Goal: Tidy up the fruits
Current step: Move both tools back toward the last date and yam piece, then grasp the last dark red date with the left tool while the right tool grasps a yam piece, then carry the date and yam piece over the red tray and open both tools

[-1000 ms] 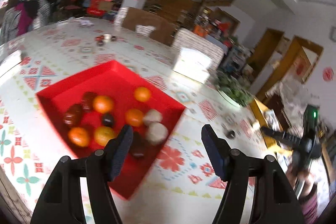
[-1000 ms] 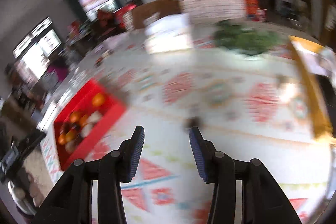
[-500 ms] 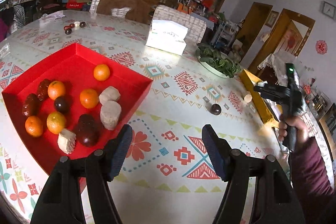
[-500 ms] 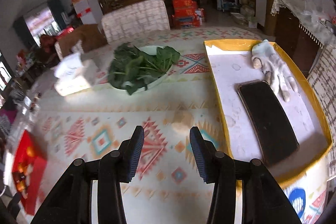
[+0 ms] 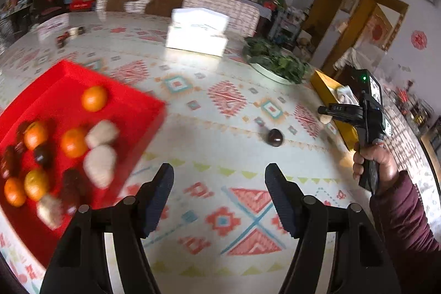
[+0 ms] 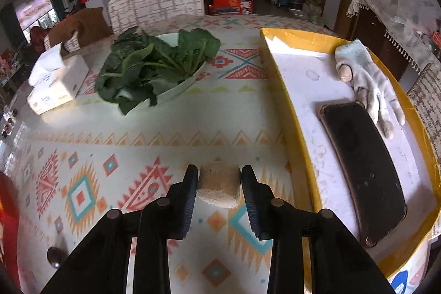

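Pick-up step: right gripper (image 6: 219, 185) clamps a beige chunk (image 6: 219, 188) on the tablecloth beside the yellow tray (image 6: 286, 112). Left gripper (image 5: 219, 194) half-open, empty. Next: lift and carry to red tray (image 5: 132, 112)

My left wrist view is motion-smeared: the red tray (image 5: 132, 112) and its fruit (image 5: 93, 98) streak at the left edge, and the tissue box (image 5: 197, 30) is blown out white. Right wrist view is sharp. Daylight glare sits on the table (image 6: 165, 117) in front of the greens (image 6: 154, 62), and on the yellow tray (image 6: 300, 128) at its far corner. Soft shadows fall under the fingers (image 6: 190, 192). Fisheye bends both views, corners black. The room behind is dim.
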A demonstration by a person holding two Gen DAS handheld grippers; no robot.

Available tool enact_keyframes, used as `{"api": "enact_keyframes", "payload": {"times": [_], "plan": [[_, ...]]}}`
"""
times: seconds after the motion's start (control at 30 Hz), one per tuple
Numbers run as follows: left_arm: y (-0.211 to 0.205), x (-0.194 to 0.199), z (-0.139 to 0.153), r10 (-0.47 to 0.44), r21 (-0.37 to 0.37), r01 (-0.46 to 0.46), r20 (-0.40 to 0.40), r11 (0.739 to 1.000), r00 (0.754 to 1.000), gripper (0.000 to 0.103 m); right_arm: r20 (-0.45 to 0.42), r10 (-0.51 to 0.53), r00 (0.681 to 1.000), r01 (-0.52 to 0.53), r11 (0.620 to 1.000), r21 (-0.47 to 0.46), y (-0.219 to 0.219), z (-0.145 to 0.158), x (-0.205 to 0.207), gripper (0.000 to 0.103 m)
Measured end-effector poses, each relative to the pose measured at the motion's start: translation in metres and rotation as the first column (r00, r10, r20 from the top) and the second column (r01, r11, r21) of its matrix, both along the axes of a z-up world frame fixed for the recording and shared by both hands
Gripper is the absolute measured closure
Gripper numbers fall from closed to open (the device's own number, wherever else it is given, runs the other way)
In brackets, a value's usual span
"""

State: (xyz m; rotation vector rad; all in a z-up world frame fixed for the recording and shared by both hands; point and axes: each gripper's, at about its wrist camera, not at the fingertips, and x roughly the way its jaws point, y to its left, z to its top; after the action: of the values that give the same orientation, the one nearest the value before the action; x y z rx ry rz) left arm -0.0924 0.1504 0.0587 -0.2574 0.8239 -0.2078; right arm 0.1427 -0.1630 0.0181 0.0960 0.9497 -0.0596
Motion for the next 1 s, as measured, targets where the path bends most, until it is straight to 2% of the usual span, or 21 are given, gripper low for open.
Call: {"api": "enact_keyframes", "payload": {"times": [0.13, 0.3, 0.47, 0.53, 0.6, 0.67, 0.73, 0.87, 1.0], "plan": [[-0.029, 0.025, -0.002, -0.052, 0.036, 0.052, 0.006, 0.998, 0.999, 0.035, 0.021, 0.043, 0.999, -0.045, 0.996, 0.083, 0.003, 0.006, -0.028, 0.068], [-0.073, 0.063, -0.015, -0.145, 0.079, 0.146, -0.015, 0.986, 0.989, 0.035, 0.055, 0.129, 0.990, -0.138, 0.964, 0.227, 0.015, 0.013, -0.075, 0.067], [-0.099, 0.093, -0.035, -0.155, 0.116, 0.159, -0.045, 0.980, 0.987, 0.039, 0.110, 0.173, 0.979, -0.196, 0.947, 0.253, 0.025, 0.013, -0.100, 0.067], [-0.105, 0.100, -0.041, -0.152, 0.136, 0.159, -0.058, 0.978, 0.987, 0.043, 0.112, 0.182, 0.977, -0.205, 0.944, 0.259, 0.025, 0.010, -0.100, 0.067], [-0.113, 0.104, -0.046, -0.157, 0.171, 0.166, -0.063, 0.971, 0.986, 0.059, 0.105, 0.188, 0.976, -0.211, 0.935, 0.284, 0.025, 0.007, -0.096, 0.067], [-0.119, 0.105, -0.048, -0.158, 0.196, 0.165, -0.053, 0.967, 0.986, 0.069, 0.101, 0.192, 0.976, -0.213, 0.933, 0.289, 0.027, 0.005, -0.089, 0.067], [-0.122, 0.104, -0.048, -0.173, 0.187, 0.179, -0.051, 0.966, 0.984, 0.080, 0.094, 0.195, 0.976, -0.214, 0.932, 0.294, 0.025, 0.003, -0.088, 0.067], [-0.120, 0.099, -0.044, -0.145, 0.184, 0.150, -0.040, 0.971, 0.989, 0.080, 0.098, 0.193, 0.976, -0.214, 0.931, 0.296, 0.024, 0.002, -0.088, 0.067], [-0.096, 0.080, -0.024, -0.100, 0.100, 0.099, 0.004, 0.990, 0.995, 0.080, 0.116, 0.194, 0.974, -0.219, 0.933, 0.284, 0.024, 0.005, -0.091, 0.067]]}}
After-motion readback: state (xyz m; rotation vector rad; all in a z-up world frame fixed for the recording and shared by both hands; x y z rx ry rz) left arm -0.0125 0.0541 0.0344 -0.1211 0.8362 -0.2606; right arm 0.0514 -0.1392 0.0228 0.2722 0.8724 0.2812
